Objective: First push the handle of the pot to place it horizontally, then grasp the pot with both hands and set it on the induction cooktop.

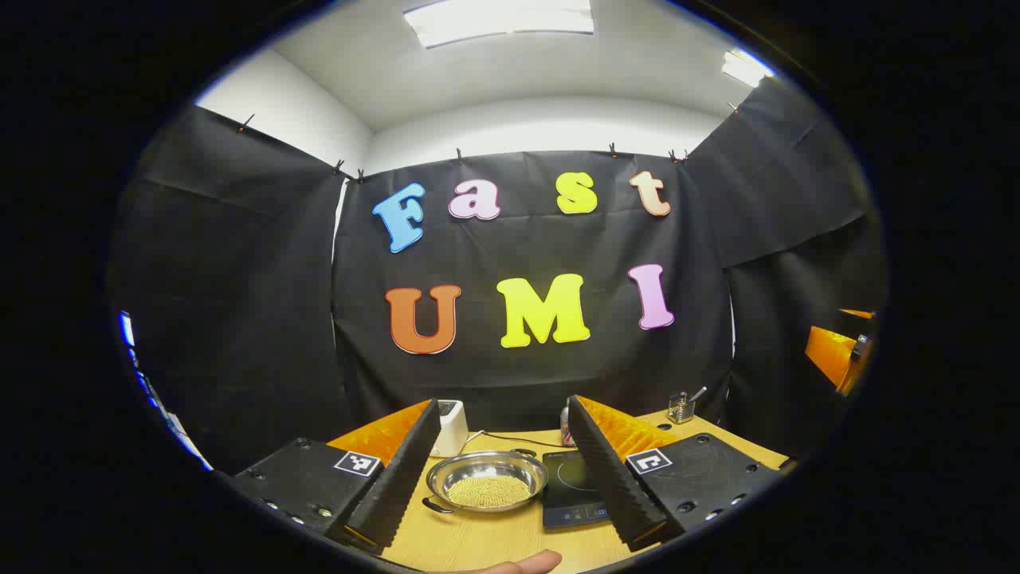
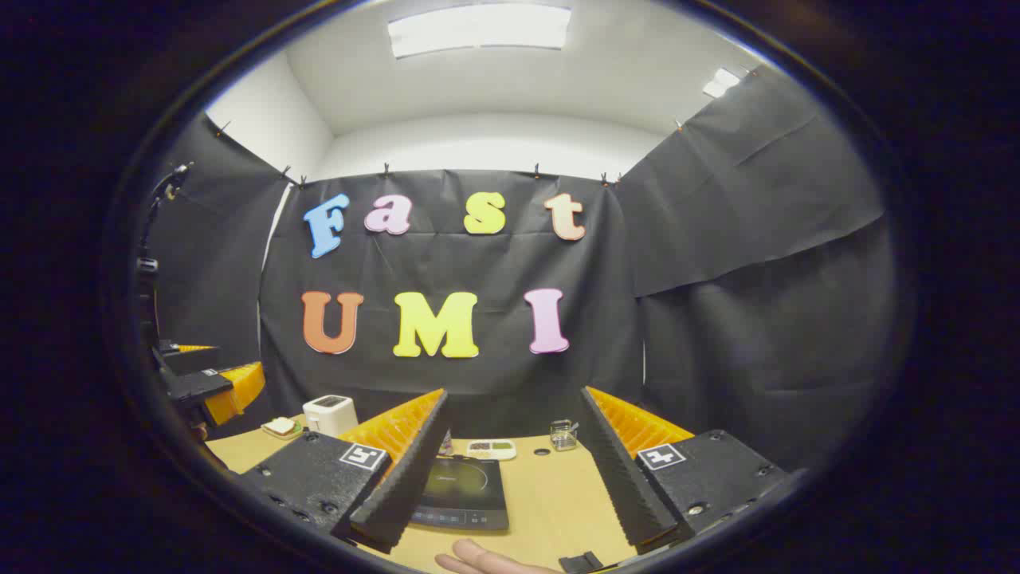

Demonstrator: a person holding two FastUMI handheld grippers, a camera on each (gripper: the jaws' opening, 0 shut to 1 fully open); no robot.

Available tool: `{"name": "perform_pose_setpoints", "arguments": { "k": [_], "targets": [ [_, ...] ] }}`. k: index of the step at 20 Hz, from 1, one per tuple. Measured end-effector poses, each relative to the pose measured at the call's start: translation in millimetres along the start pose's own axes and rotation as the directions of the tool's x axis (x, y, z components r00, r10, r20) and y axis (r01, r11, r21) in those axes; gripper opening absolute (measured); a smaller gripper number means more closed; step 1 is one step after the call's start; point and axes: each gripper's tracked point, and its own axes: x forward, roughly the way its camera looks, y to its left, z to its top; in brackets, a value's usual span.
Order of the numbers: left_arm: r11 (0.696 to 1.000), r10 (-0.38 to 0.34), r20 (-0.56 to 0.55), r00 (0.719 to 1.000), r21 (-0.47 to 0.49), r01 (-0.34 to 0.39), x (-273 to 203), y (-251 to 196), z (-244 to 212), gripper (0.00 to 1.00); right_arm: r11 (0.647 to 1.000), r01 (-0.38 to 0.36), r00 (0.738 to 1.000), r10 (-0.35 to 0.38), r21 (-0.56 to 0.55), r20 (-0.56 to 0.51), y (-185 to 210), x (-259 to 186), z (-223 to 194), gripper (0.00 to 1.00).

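Note:
A shallow steel pot [image 1: 488, 480] holding pale grains sits on the wooden table [image 1: 478, 542], its small dark handle [image 1: 437, 505] at the near left rim. The black induction cooktop [image 1: 572, 488] lies just right of it, touching or nearly so; the same cooktop [image 2: 466, 494] lies low in the right gripper view. My left gripper [image 1: 506, 510] is open, raised above the table, with the pot seen between its fingers. Over the cooktop's right side, my right gripper [image 2: 510, 510] is open and holds nothing. The other gripper [image 2: 203, 387] shows at the far left.
A white toaster [image 2: 331, 413] stands at the back left with a small plate of food [image 2: 280, 428] beside it. A glass holder [image 2: 562, 434] and a small white device [image 2: 490, 449] sit near the back wall. A fingertip [image 2: 478, 556] shows at the bottom edge.

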Motion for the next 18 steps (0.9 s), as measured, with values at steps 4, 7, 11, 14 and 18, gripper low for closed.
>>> {"name": "perform_pose_setpoints", "arguments": {
  "k": [4, 7, 11, 14, 18],
  "targets": [
    [1.000, -0.004, -0.002, 1.000, -0.009, 0.004, -4, 6, -2, 0.96, 1.000, 0.014, 1.000, -0.014, -0.004, 0.003, -8, 0, -3, 0.98],
    [1.000, -0.002, -0.008, 1.000, -0.012, 0.002, -5, 9, -3, 0.96, 1.000, 0.000, 1.000, 0.000, 0.011, 0.004, -9, -1, -4, 0.99],
    [1.000, 0.001, -0.012, 1.000, -0.023, -0.001, -4, 12, -5, 0.96, 1.000, -0.002, 1.000, 0.002, 0.006, 0.004, -13, -3, -5, 0.98],
    [0.999, -0.006, -0.017, 1.000, -0.032, 0.005, -2, 13, -8, 0.96, 1.000, -0.007, 1.000, 0.007, 0.001, 0.011, -12, -4, -5, 0.98],
    [0.999, -0.032, -0.083, 0.996, -0.021, 0.030, 7, 15, -30, 0.96, 1.000, -0.012, 1.000, 0.012, -0.008, 0.014, -10, -4, -9, 0.98]
  ]
}}
